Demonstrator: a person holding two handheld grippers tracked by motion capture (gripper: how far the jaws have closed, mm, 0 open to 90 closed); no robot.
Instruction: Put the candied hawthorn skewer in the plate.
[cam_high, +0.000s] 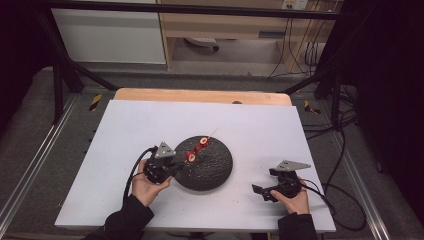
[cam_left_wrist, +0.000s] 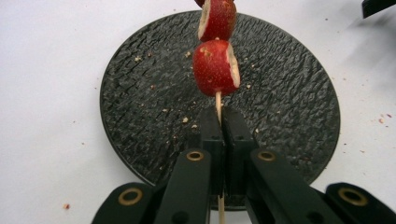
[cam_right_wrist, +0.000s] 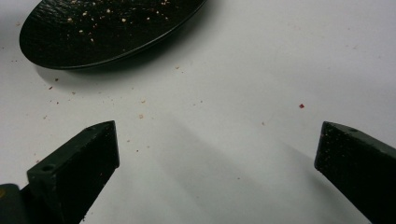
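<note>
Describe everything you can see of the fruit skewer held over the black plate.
The skewer is a thin, pale wooden stick threaded with red fruit pieces that show pale cut faces. The left gripper has its jaws shut on the bare lower end. It hangs above the dark, rough-textured round plate, its bare tip pointing away in the high view.

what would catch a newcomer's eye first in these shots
The red fruit pieces threaded on a thin wooden skewer stand out first, held over the round black plate at the middle of the white table. The left gripper is clamped shut on the skewer's bare end. The right gripper sits open and empty at the plate's right.
</note>
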